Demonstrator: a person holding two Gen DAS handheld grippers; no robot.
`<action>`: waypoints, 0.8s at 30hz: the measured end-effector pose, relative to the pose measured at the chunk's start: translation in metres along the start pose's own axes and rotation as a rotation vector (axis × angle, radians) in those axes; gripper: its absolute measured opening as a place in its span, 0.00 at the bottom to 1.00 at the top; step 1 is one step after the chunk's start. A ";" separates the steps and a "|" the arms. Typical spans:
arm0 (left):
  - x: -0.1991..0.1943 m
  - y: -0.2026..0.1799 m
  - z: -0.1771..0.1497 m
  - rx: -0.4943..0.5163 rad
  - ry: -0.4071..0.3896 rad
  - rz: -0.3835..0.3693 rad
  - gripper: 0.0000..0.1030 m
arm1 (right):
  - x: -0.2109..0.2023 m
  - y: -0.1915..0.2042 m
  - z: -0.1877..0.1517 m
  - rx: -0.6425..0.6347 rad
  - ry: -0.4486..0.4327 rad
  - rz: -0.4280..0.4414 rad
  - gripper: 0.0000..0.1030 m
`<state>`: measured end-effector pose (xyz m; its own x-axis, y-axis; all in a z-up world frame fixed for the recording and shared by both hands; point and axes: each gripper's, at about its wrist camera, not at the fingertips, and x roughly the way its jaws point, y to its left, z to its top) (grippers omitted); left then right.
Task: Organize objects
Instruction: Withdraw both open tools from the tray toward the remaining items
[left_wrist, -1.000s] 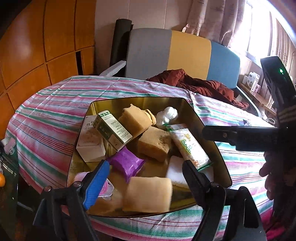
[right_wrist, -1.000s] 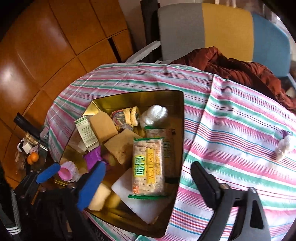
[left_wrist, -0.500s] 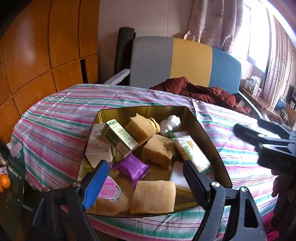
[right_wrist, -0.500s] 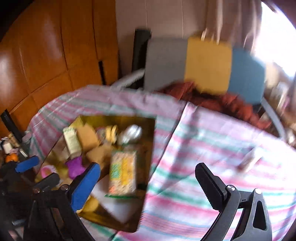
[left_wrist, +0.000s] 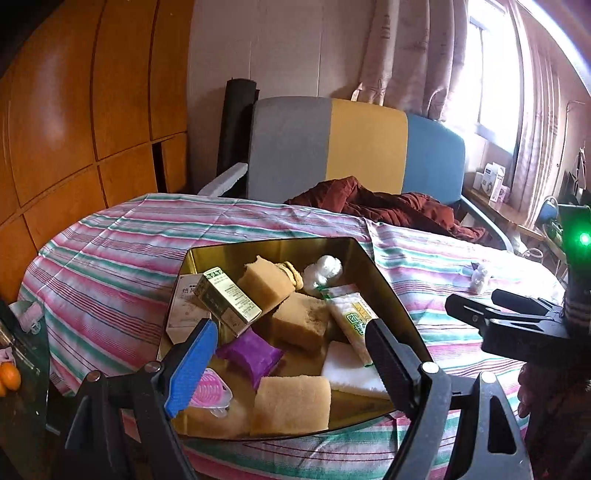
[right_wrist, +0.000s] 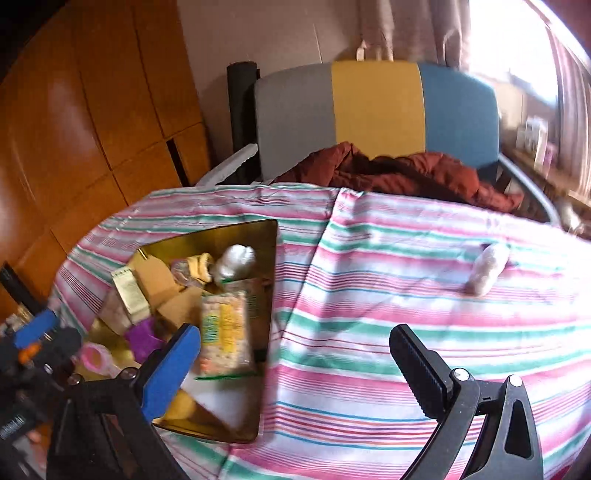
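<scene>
A striped tabletop (right_wrist: 369, 295) carries a gold tin (left_wrist: 384, 280) at nine o'clock, crowded with sponges, boxes and a cracker packet (right_wrist: 225, 332). Left tongs (left_wrist: 284, 354) and right tongs (right_wrist: 291, 365) both gape apart, empty. A white wad (right_wrist: 487, 267) lies at two o'clock.

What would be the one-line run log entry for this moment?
left gripper: open, empty, over gold metal tin | right gripper: open, empty, above striped tablecloth | small white wrapped packet: outside tin

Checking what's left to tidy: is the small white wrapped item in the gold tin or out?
Out. The white wrapped item lies on the striped tablecloth, well right of the gold tin.
</scene>
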<state>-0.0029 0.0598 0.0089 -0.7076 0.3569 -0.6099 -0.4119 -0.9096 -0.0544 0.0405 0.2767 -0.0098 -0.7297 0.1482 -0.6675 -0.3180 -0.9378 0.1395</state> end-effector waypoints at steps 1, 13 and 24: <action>0.001 -0.002 0.000 0.004 0.006 0.003 0.81 | 0.001 -0.004 -0.001 0.005 0.011 0.014 1.00; 0.012 -0.020 0.012 0.029 0.043 -0.026 0.81 | 0.003 -0.046 -0.013 0.028 0.070 -0.023 1.00; 0.017 -0.057 0.029 0.118 0.025 -0.062 0.81 | -0.018 -0.111 0.016 0.085 0.031 -0.138 1.00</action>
<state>-0.0085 0.1239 0.0248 -0.6649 0.4044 -0.6280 -0.5198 -0.8543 0.0003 0.0793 0.3835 -0.0022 -0.6570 0.2625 -0.7067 -0.4647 -0.8791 0.1055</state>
